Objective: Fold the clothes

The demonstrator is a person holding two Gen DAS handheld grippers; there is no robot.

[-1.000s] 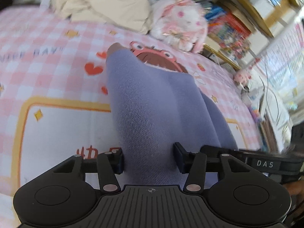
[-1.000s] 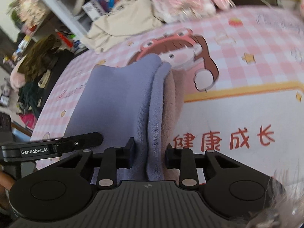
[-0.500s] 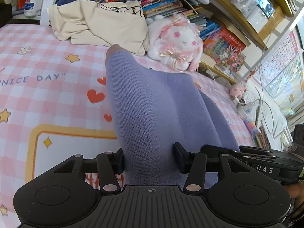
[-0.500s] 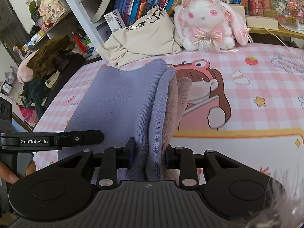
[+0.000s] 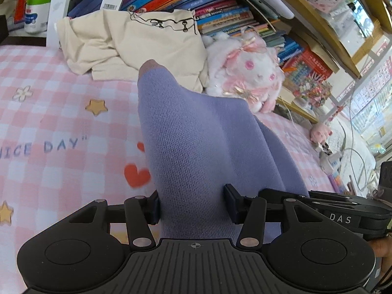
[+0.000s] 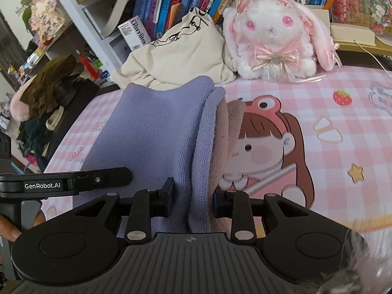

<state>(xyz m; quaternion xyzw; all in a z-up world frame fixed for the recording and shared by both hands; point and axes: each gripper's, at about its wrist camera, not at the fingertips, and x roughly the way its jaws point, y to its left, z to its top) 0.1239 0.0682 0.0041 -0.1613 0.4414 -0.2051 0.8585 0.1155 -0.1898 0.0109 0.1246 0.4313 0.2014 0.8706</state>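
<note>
Hiding much of the pink checked bedsheet (image 5: 49, 127), the folded lavender garment (image 5: 196, 147) hung lifted between both tools, its far end out of sight. The left gripper (image 5: 192, 204) pinched one thick edge; the right gripper (image 6: 193, 199) clamped the layered edge, a beige lining (image 6: 227, 132) showing.

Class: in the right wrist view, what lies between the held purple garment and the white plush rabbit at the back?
The right wrist view shows a crumpled cream cloth bag behind the purple garment, left of the rabbit, with bare pink checked sheet beneath the rabbit.
</note>
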